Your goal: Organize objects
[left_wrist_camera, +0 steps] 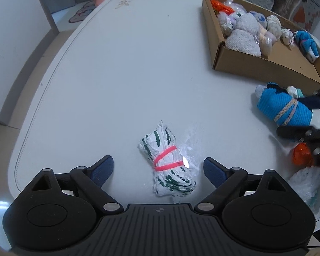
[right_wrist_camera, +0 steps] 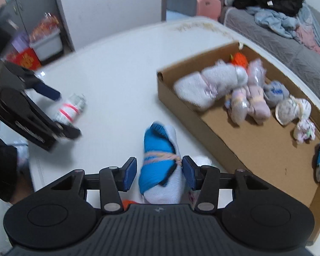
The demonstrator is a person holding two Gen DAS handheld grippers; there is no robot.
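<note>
Left wrist view shows the left gripper [left_wrist_camera: 158,166] over the white worktop [left_wrist_camera: 117,74], its fingers [left_wrist_camera: 102,168] spread wide apart on either side of a white bundle with green marks [left_wrist_camera: 167,164], tied with a pink band and lying flat on the worktop. Neither pad touches it. The cardboard box [left_wrist_camera: 264,66] sits far from this bundle, on the side toward the right gripper, with many wrapped bundles inside.

Right wrist view, somewhat blurred, shows the right gripper [right_wrist_camera: 159,173] just beside the box's near wall [right_wrist_camera: 181,104]. A blue and white sock roll [right_wrist_camera: 160,166], bound with a pale cord, lies between its fingers [right_wrist_camera: 188,171]; they stand partly apart, one pad near the roll, the other clear of it.
</note>
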